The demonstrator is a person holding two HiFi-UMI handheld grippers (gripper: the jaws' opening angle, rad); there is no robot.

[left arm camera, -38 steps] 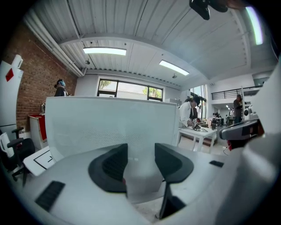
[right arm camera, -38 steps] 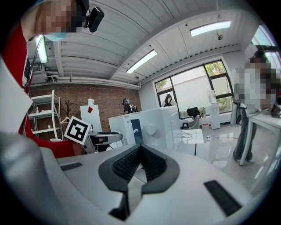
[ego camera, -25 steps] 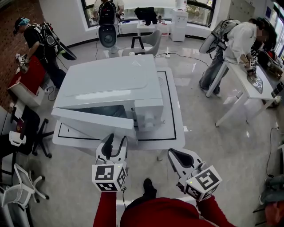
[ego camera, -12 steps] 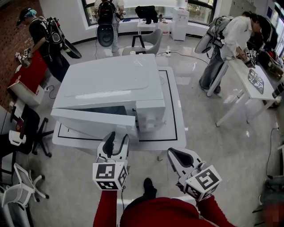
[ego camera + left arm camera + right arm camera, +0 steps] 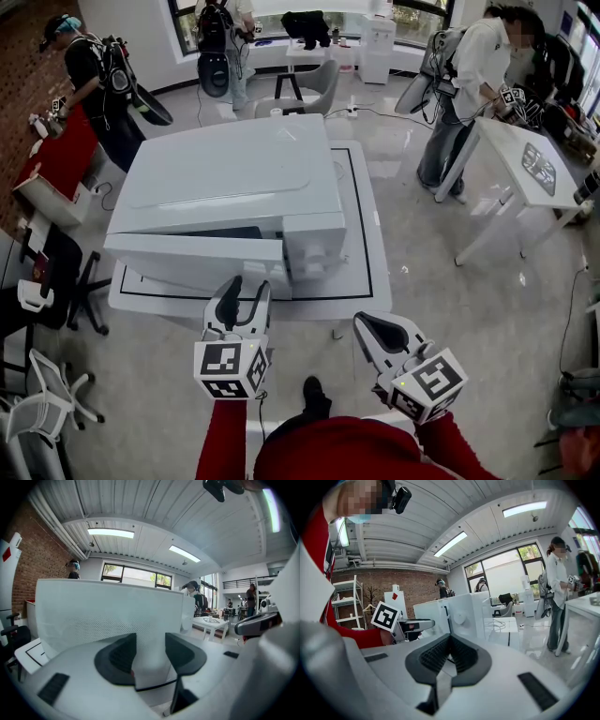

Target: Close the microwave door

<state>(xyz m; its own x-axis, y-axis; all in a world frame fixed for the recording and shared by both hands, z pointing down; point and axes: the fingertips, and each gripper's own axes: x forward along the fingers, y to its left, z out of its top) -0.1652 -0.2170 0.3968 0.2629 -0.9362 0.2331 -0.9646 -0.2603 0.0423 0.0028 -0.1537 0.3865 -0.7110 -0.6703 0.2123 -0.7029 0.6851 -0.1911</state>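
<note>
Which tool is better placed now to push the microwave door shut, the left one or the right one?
Left. The left tool sits straight in front of the ajar microwave door, jaws apart, and the door panel fills its view. The right tool hangs off to the side, jaws together.

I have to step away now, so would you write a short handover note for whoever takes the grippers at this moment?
Left gripper: jaws apart, gripping nothing, right in front of the door near its free edge; contact unclear.
Right gripper: jaws together, empty, held low, off the table.
Microwave sits on the table; the door is nearly shut, with a dark gap along its top.
Left to do: probably a short push with the left gripper until the door sits flush.
</note>
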